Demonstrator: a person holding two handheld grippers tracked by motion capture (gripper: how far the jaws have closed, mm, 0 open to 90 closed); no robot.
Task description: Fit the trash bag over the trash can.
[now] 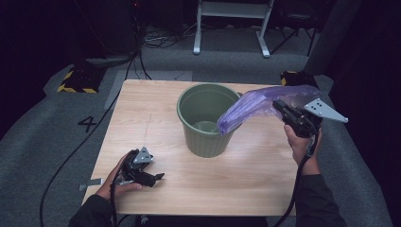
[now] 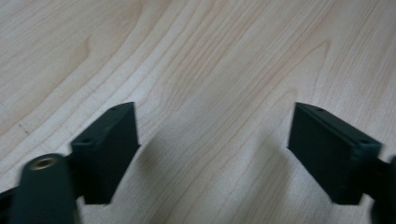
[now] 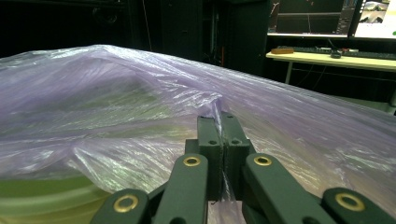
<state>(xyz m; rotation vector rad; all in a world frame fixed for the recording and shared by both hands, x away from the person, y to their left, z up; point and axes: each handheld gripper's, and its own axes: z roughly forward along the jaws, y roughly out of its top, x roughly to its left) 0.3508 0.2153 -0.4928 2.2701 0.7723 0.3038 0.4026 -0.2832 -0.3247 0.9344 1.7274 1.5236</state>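
A green plastic bin [image 1: 207, 118] stands upright in the middle of the wooden table [image 1: 142, 113]. A thin purple plastic bag [image 1: 265, 105] hangs from its right rim up to my right gripper [image 1: 278, 105], which is shut on a pinch of the film [image 3: 218, 122]; the bag's lower end dips inside the bin. Through the bag the bin's green rim [image 3: 42, 196] shows. My left gripper [image 1: 158, 177] rests low at the table's front left, open, with bare wood between its fingers [image 2: 109, 149].
The table's front edge lies close to the left hand. Behind the table, on the grey floor, are cables [image 1: 156, 40], a white frame's legs [image 1: 231, 26] and yellow-black marked blocks [image 1: 75, 80]. A desk with monitors [image 3: 327, 51] stands far off.
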